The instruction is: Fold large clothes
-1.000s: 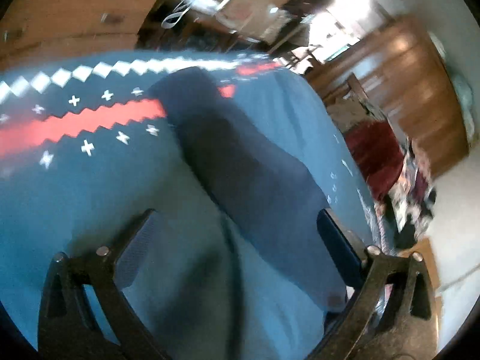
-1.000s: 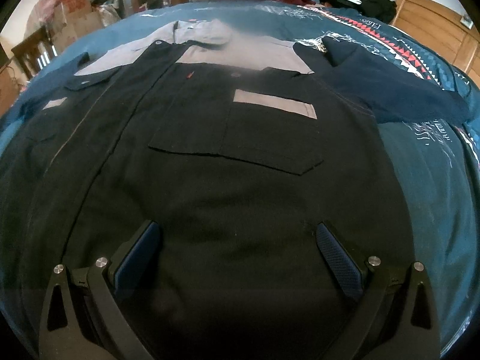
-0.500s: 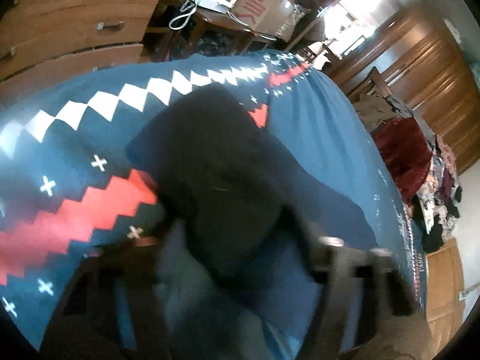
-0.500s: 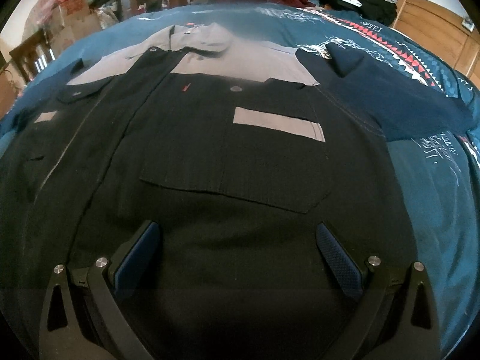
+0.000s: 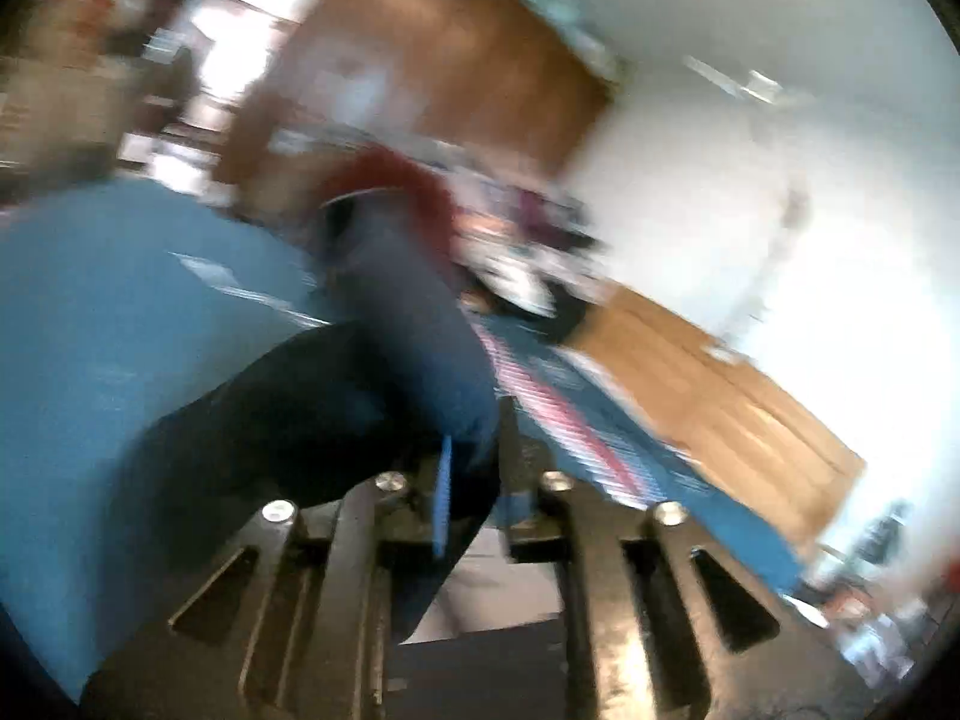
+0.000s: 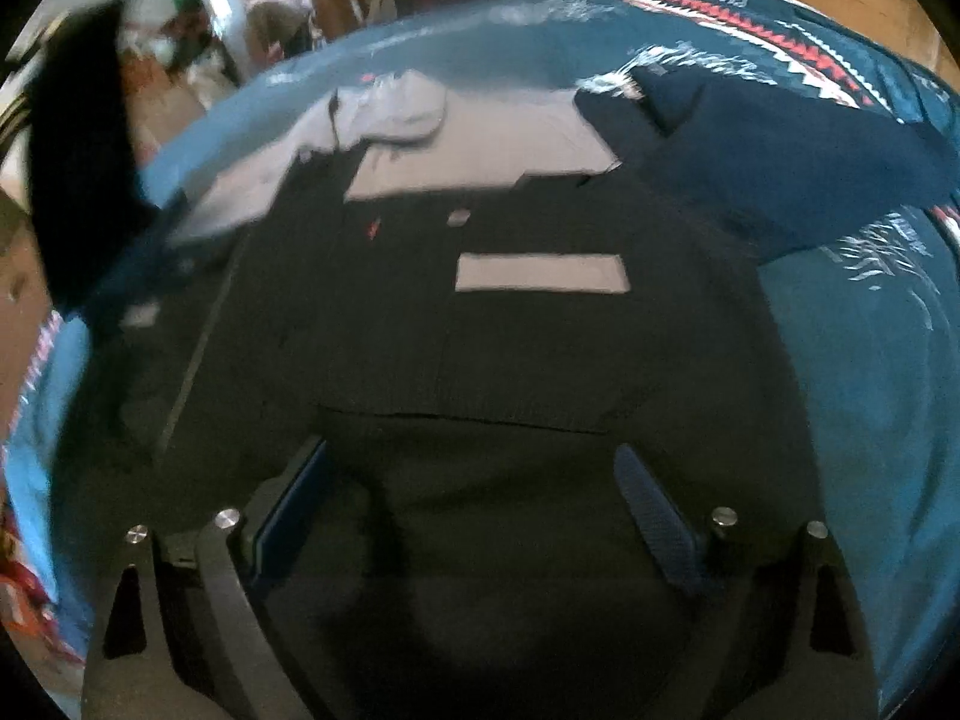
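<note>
A black work jacket (image 6: pixel 480 360) with a grey yoke (image 6: pixel 480 138) and navy sleeves lies face up on a teal patterned bedspread (image 6: pixel 870 360). My right gripper (image 6: pixel 474 510) hangs open just over the jacket's lower front, nothing between its fingers. One navy sleeve (image 6: pixel 780 150) lies spread out to the right. The other sleeve (image 6: pixel 78 150) is lifted off the bed at the upper left. In the blurred left wrist view my left gripper (image 5: pixel 477 468) is shut on that navy sleeve (image 5: pixel 408 330), which rises away from the fingers to its cuff.
A wooden wardrobe (image 5: pixel 432 60) and a wooden bed board (image 5: pixel 720 408) stand beyond the bed. A pile of loose clothes (image 5: pixel 528 264) and a red garment (image 5: pixel 408 174) lie at the far end. Bedspread (image 5: pixel 120 330) shows to the left of the sleeve.
My left gripper has shut on the navy sleeve and lifted it off the bedspread, swinging fast. My right gripper has dropped closer to the jacket front and stays open.
</note>
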